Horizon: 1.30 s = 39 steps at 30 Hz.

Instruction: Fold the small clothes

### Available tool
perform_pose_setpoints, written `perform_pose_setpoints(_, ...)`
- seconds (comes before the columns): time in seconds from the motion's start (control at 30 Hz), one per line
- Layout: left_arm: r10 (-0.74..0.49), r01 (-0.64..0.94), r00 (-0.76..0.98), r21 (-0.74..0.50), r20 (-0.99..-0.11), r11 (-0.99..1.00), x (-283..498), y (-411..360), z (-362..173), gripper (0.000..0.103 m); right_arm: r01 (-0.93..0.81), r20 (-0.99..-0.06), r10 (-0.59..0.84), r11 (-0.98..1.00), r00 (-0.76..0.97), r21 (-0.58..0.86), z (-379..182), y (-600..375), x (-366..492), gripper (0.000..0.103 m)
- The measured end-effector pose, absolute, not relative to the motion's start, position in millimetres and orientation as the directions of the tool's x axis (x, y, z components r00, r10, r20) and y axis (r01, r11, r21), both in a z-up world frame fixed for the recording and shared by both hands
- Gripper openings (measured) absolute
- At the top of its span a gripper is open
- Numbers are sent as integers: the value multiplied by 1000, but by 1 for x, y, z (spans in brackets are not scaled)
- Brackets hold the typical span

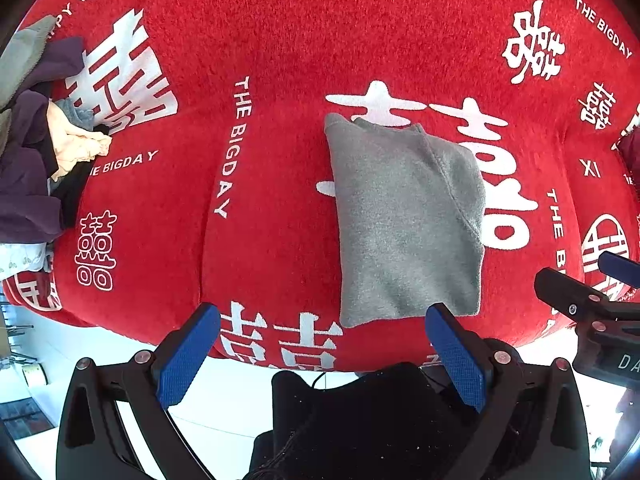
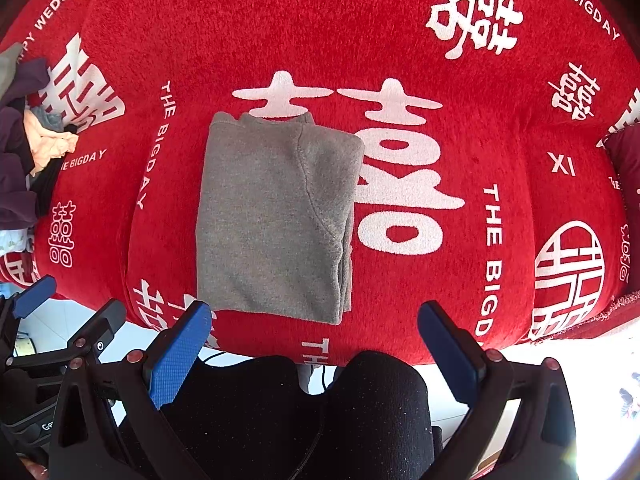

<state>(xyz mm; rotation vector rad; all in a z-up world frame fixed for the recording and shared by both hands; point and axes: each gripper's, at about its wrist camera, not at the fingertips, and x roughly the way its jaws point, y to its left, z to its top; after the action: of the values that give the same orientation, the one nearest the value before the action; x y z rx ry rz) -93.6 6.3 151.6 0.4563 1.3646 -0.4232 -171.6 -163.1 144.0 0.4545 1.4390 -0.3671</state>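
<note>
A grey fleece garment (image 1: 404,220) lies folded into a tall rectangle on the red cloth with white lettering (image 1: 280,40); it also shows in the right wrist view (image 2: 276,220). My left gripper (image 1: 322,316) is open and empty, held over the cloth's near edge, its right finger just at the garment's near right corner. My right gripper (image 2: 314,314) is open and empty, held near the garment's near edge. The right gripper also shows at the right edge of the left wrist view (image 1: 592,292).
A pile of unfolded clothes (image 1: 36,152), purple, cream, grey and black, lies at the far left of the cloth, also seen in the right wrist view (image 2: 28,148). A dark red item (image 2: 624,152) sits at the right edge. The person's black-clad legs (image 2: 320,412) are below.
</note>
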Motion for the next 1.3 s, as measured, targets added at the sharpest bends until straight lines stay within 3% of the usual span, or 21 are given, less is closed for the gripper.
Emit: perform_pose_setpoints(1.3,-21,562,160,74,-987,824,-95,7,149,102,509,-995,28,857,101,76,142,-165,-173,103)
